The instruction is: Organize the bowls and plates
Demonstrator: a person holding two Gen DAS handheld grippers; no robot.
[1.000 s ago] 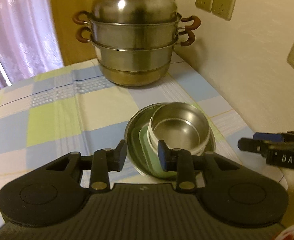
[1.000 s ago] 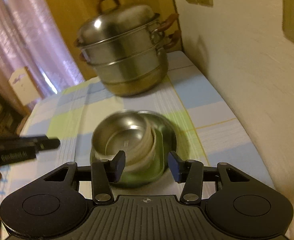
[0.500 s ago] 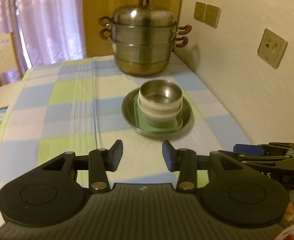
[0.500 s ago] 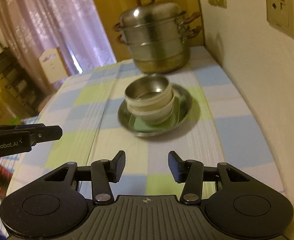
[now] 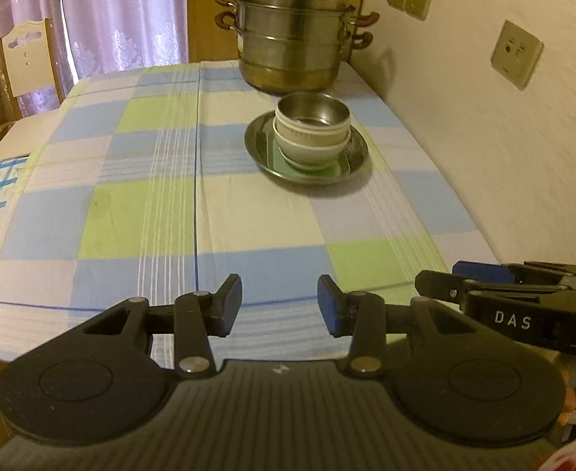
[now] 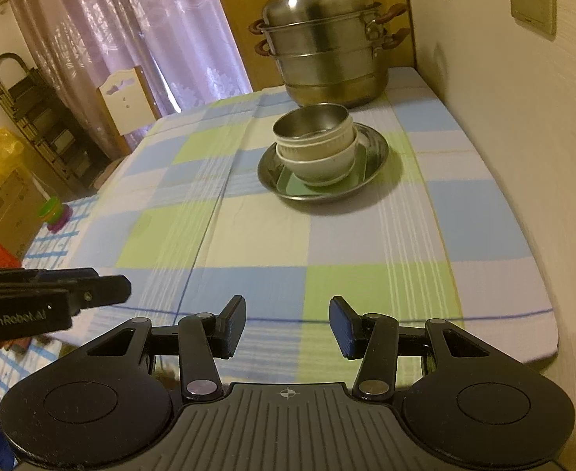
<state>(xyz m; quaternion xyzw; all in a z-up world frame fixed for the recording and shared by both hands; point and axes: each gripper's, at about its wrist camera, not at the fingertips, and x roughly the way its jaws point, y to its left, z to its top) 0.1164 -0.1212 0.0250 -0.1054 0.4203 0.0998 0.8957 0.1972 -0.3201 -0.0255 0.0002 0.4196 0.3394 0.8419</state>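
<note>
Near the table edge, both grippers (image 5: 279,305) (image 6: 287,326) have withdrawn from the stacked bowls (image 5: 311,129).

Left wrist view: sits behind left hand-held gripper (image 5: 279,306), over near edge of tabletop (image 5: 217,212), facing down its length toward far wall. Stacked bowls (image 5: 312,133) lie well off, mid-frame right; steamer pot (image 5: 294,27) beyond.

Right wrist view: behind right hand-held gripper (image 6: 287,326), same near edge, tilted slightly, facing same way, similar distance.

Shared: checked tabletop (image 6: 327,235), bowls (image 6: 316,145), steamer pot (image 6: 325,47), curtain, right wall. Each view catches other gripper at its side edge.
</note>
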